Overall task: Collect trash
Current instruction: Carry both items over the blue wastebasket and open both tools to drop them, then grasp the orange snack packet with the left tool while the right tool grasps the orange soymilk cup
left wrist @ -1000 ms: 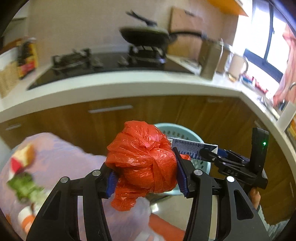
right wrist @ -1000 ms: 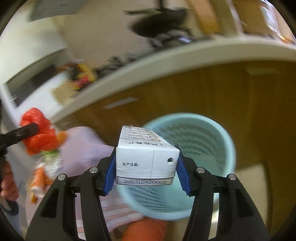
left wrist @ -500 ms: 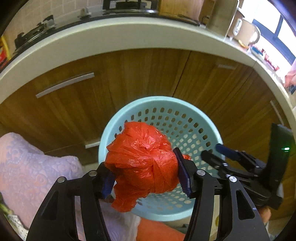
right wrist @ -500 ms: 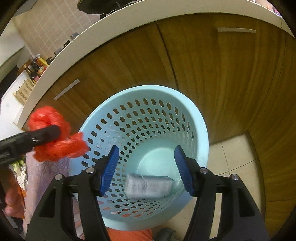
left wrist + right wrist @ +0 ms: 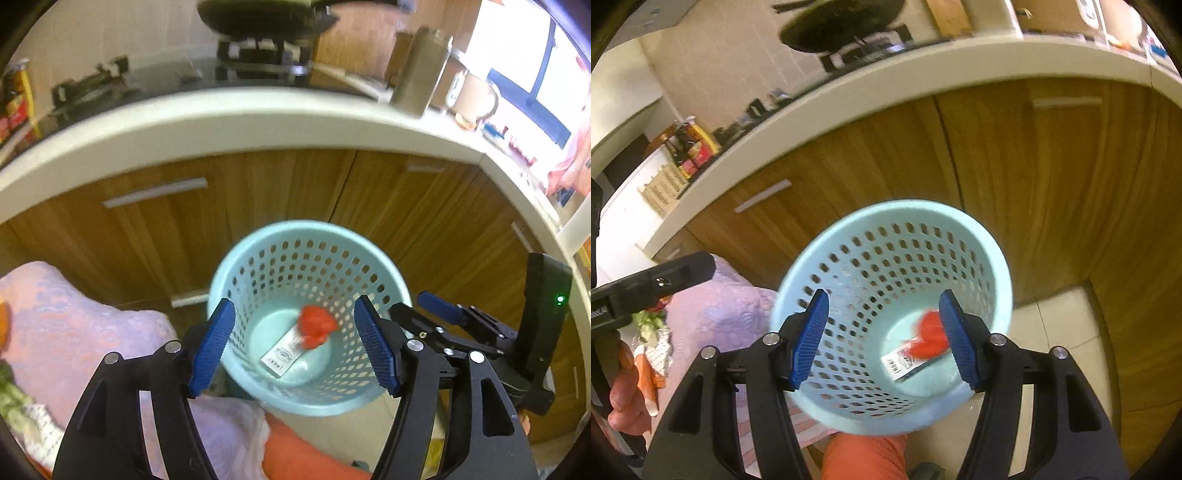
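A pale blue perforated waste basket [image 5: 258,266] [image 5: 820,258] stands on the floor against wooden cabinets. At its bottom lie a crumpled red plastic bag [image 5: 317,325] [image 5: 929,339] and a white carton [image 5: 282,355] [image 5: 900,362], the bag partly on the carton. My left gripper [image 5: 297,345] hangs above the basket, its jaws opening with nothing between the blue pads. My right gripper [image 5: 886,336] is open over the same basket and holds nothing. In the left wrist view the right gripper [image 5: 439,314] shows at the right. The left gripper's body [image 5: 650,288] shows at the left of the right wrist view.
Wooden cabinet doors [image 5: 280,184] run under a white counter edge [image 5: 229,122] that carries a gas stove with a black pan [image 5: 258,22]. A lilac cloth [image 5: 74,325] [image 5: 720,310] with scraps lies left of the basket. An orange garment [image 5: 860,458] shows below.
The left gripper opened and the red bag dropped from it into the basket. The right gripper let the white carton fall into the basket earlier and stays open.
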Demonstrator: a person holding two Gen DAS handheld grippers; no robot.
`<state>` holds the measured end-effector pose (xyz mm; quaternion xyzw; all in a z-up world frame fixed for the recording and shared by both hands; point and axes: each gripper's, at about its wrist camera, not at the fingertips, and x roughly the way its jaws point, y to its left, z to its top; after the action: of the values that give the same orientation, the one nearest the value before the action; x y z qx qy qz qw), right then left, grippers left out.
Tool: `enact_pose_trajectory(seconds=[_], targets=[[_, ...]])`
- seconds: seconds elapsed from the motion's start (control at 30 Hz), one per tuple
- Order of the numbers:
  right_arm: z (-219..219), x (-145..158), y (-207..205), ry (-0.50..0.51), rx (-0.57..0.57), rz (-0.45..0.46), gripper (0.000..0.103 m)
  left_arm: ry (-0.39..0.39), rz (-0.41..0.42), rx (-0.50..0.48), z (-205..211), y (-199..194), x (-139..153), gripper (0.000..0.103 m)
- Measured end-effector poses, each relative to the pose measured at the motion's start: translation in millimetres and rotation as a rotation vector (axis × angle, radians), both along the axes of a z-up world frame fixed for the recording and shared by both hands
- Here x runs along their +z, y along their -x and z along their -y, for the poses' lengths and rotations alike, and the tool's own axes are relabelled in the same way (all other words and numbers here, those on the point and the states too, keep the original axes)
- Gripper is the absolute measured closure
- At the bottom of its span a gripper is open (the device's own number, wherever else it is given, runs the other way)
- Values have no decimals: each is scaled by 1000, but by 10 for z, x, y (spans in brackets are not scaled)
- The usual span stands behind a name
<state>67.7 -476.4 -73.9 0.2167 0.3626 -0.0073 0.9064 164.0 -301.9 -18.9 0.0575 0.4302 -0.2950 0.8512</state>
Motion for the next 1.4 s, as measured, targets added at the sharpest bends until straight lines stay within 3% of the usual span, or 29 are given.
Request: enact_pose_trajectory(seconds=[0.13, 0.33, 0.53, 0.73, 0.87, 0.97, 1.1, 1.27, 1.4], targets=[[-407, 315, 95, 65, 92, 81, 44, 38, 119, 52, -385, 414, 361, 37], [-1441, 654, 254, 128, 333, 217, 44, 95, 249, 236, -1420, 1092, 747, 34], [-2571, 549, 284, 94, 561, 265, 44, 48, 348, 484, -2551, 1664, 789, 30], [-3349, 371, 210, 87, 662, 268, 44, 6, 308, 686, -3574, 2042, 528, 30], [-3567, 284, 143, 48, 697, 251, 44, 22, 230, 792, -4214, 1996, 260, 30], [-3669, 235, 155, 80, 718, 245, 44, 47, 164, 788, -4506, 1825, 82, 30], [-3773, 223, 187, 111, 753, 247, 44, 157, 41, 733, -4843, 1417, -175, 25], [-3836, 187, 190, 119, 798, 236, 44, 201, -44, 725, -4918, 1081, -492, 25], [-3876, 159, 175, 129, 816, 223, 40, 258, -14, 755, -5015, 1082, -618, 40]])
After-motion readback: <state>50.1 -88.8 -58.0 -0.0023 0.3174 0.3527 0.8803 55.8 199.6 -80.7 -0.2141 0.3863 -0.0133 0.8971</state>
